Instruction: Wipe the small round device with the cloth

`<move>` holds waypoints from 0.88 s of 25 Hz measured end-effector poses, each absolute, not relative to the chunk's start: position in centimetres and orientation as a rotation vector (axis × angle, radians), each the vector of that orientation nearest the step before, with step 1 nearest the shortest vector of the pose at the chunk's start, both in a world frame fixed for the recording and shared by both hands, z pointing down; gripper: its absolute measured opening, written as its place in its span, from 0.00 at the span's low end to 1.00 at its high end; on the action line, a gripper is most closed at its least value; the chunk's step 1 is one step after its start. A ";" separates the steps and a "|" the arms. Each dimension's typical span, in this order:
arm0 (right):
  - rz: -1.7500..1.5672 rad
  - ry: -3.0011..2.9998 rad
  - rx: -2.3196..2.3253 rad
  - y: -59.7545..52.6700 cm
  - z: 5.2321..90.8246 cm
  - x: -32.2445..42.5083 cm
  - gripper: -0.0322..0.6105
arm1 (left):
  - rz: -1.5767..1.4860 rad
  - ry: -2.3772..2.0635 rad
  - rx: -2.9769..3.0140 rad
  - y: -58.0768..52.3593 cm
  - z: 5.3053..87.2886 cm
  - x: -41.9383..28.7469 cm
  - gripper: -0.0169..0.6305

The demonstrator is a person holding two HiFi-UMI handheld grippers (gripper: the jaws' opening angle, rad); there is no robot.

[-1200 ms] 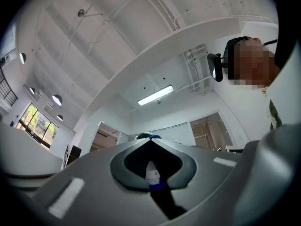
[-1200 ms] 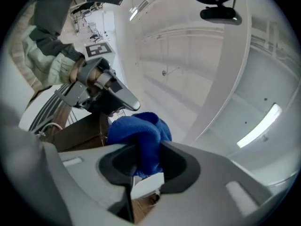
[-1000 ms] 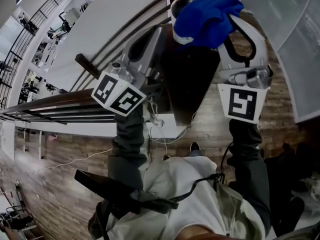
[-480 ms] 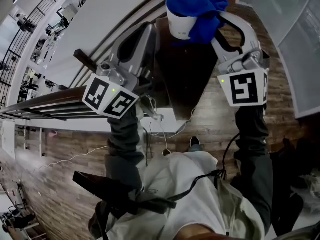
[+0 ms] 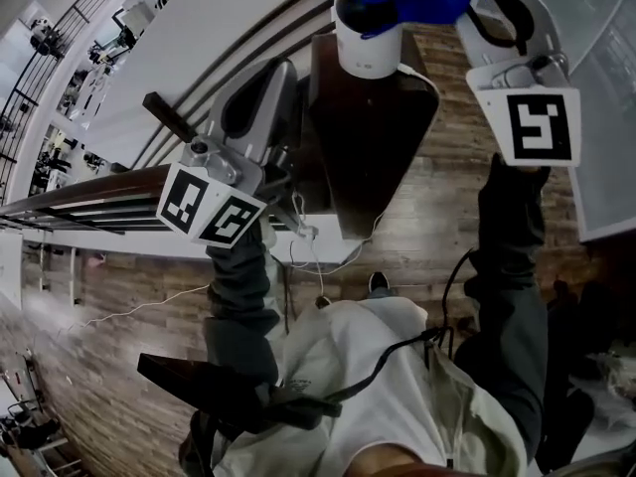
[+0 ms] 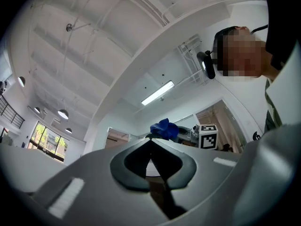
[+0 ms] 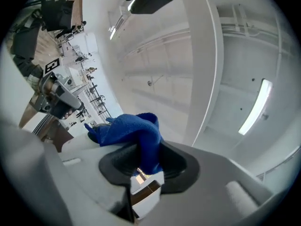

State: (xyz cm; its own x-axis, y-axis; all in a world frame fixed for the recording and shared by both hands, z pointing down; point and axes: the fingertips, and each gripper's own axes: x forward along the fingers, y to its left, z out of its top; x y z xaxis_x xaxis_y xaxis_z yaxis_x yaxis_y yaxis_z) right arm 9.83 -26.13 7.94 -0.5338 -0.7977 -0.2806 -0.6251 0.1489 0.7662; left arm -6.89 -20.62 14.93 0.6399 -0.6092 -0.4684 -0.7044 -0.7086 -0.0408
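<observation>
My right gripper (image 7: 148,164) grips the blue cloth (image 7: 134,128), which lies over the top of the small round white device (image 5: 368,50) at the far end of the dark tabletop (image 5: 373,157), while my left gripper (image 6: 150,142) hangs near the tabletop's left edge, its 2 jaws closed on nothing.

We're looking down on a dark brown table (image 5: 373,137), and at the table's far end stands the small round device (image 5: 366,53), white, apparently set right on the top. Just off the table's near left corner, thin white cables (image 5: 316,251) trail down over the wood-plank floor (image 5: 437,217) below the table.
</observation>
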 end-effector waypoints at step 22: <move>-1.429 -2.032 1.391 -24.9 8.7 8.6 0.22 | 0.696 1.080 -2.692 -20.3 16.3 -7.0 0.03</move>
